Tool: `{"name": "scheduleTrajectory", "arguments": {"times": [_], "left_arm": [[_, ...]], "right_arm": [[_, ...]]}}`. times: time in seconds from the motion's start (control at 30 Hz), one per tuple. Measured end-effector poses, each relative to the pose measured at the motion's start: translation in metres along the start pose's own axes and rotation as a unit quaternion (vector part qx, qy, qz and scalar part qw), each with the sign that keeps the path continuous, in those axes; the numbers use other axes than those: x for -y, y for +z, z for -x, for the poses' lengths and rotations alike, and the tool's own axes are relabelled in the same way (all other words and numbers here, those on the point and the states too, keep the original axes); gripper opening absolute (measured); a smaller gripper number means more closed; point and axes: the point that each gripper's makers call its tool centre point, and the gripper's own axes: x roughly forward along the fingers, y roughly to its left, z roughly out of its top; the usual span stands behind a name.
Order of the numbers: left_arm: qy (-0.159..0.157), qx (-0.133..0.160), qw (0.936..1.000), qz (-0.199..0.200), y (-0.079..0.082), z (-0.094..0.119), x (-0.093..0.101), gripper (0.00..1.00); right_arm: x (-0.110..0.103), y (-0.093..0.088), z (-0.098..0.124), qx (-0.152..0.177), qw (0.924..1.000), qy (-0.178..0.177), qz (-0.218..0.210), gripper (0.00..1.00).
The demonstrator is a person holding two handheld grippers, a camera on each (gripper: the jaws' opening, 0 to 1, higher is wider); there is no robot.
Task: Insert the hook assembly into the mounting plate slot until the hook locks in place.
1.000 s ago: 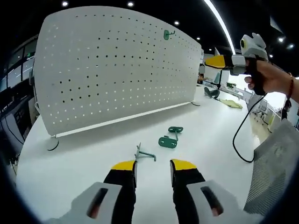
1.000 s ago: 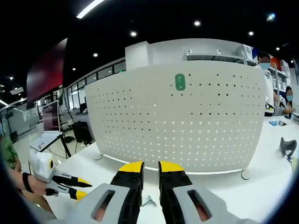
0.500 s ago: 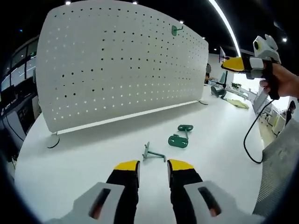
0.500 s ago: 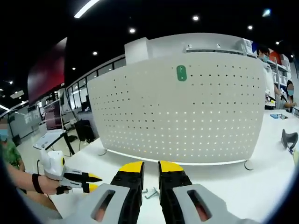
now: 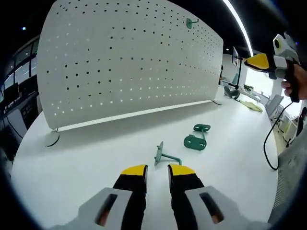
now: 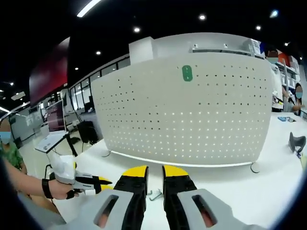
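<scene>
Two sets of tongs are being carried empty. The left tongs [image 5: 156,171] are being held just short of the grey hook assembly [image 5: 164,155], their jaws parted by a narrow gap with nothing between them. The right tongs [image 6: 153,171] are being held high, facing the perforated mounting plate [image 6: 192,115], their jaws likewise barely parted and gripping nothing.

Taking the grey hook assembly as the landmark: it is lying on the white worktop [image 5: 86,158], two green hook pieces [image 5: 196,138] are lying just beyond it to the right, and the mounting plate is standing well behind it, with one green hook [image 5: 190,22] already hanging near its top edge.

Compared with a second ago, the left tongs are being brought closer to the hook assembly, which is now appearing nearer their tips, and their jaws are being narrowed slightly. This is being read as an approach for pickup; insertion is not yet begun. The right tongs are being kept almost unmoved.
</scene>
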Motion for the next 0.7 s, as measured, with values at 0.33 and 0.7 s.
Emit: {"name": "scheduleTrajectory", "arguments": {"times": [0.33,0.7], "left_arm": [[-0.005,-0.005,0.9999,-0.008,-0.004,-0.011,0.0,0.12],[-0.008,0.0,0.9999,-0.013,-0.004,-0.021,-0.004,0.09]], "right_arm": [[0.001,-0.009,0.004,-0.01,0.9999,-0.004,-0.005,0.1],[0.004,-0.014,0.007,-0.02,0.9997,-0.013,-0.002,0.09]]}}
